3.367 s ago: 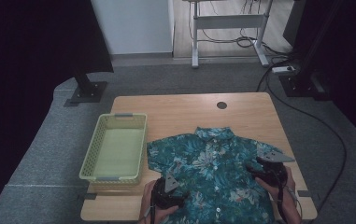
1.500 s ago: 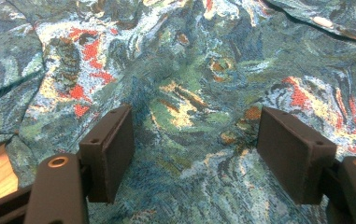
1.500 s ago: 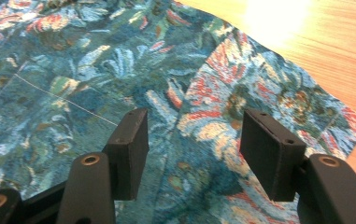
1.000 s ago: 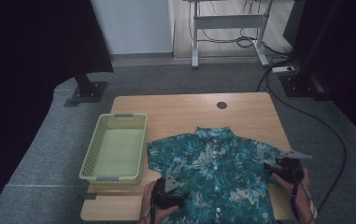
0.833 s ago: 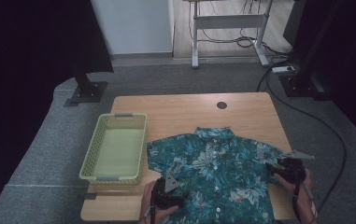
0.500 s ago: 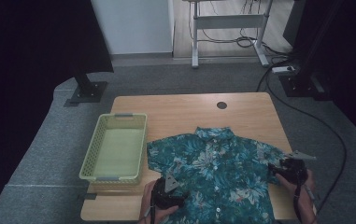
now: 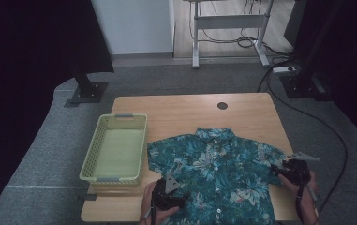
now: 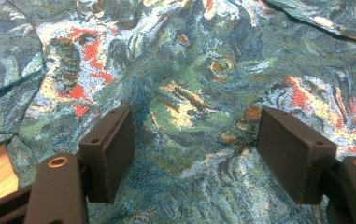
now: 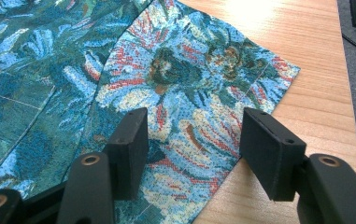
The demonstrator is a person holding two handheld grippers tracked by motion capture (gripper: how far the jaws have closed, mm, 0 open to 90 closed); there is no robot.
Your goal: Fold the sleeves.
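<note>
Shirt [image 7: 218, 173]: flat, face up on table [image 7: 185, 110], beside basket [image 7: 115, 147]. My right gripper [image 9: 192, 135]: jaws wide, astride sleeve [image 9: 199, 88] hem. My left gripper [image 8: 194, 140]: jaws wide over lower front. Advice: pinch sleeve's edge only, one layer, then fold inward.

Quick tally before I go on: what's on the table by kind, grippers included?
Floral shirt: 1
Green basket: 1
Grippers: 2, the left gripper and the right gripper, both open over the shirt
Total: 4
</note>
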